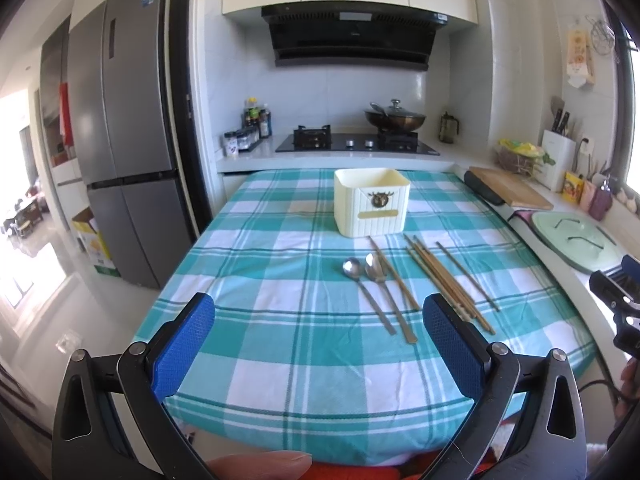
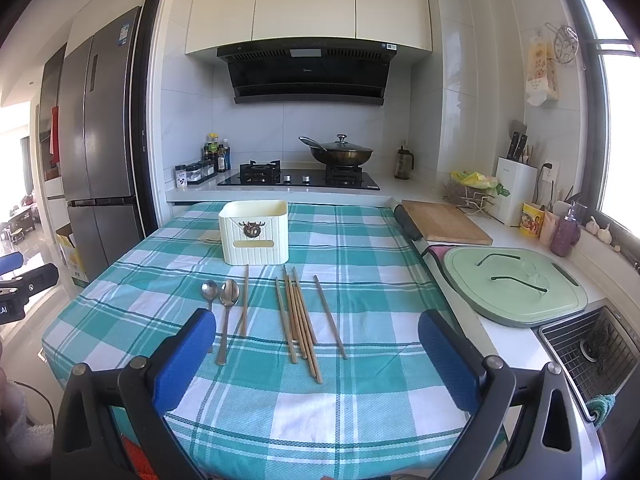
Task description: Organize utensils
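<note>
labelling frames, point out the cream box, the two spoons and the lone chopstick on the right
cream box point(image 2: 256, 240), right wrist view, front wall
two spoons point(image 2: 226, 296), right wrist view, bowl of the righthand spoon
lone chopstick point(image 2: 330, 316), right wrist view, mid shaft

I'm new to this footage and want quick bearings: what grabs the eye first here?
The teal checked tablecloth fills the middle, with a cream box standing at its far side. In front of the box lie two spoons side by side and, to their right, loose wooden chopsticks. Both grippers, left and right, hang open at the near edge with blue pads.
</note>
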{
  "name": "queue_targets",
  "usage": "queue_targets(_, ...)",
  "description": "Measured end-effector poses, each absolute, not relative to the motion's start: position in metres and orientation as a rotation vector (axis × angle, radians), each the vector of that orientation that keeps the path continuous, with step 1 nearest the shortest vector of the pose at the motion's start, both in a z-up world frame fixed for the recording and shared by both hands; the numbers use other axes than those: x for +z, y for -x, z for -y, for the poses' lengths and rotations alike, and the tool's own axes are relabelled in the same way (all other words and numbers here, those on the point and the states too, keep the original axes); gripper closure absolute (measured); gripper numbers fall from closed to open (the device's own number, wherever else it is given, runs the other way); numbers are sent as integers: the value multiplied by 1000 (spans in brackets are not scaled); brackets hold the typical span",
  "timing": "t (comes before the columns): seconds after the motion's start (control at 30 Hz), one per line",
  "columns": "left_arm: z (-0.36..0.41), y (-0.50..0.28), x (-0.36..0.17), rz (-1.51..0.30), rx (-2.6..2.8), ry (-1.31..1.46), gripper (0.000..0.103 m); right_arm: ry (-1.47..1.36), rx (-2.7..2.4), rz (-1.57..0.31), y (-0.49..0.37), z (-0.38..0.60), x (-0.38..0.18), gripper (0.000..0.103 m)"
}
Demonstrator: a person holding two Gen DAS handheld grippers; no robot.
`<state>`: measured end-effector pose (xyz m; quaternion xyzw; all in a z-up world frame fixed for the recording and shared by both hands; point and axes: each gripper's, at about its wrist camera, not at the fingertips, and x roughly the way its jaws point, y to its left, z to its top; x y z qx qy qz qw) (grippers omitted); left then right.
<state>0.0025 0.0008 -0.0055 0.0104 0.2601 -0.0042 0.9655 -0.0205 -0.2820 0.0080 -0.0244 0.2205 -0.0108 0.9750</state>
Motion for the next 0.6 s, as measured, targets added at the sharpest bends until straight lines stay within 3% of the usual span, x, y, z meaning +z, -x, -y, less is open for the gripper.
queue_targets(0.6, 0, -3, -6, -531, -9, -21, 0, 48, -22, -444, 21, 282, 9, 0)
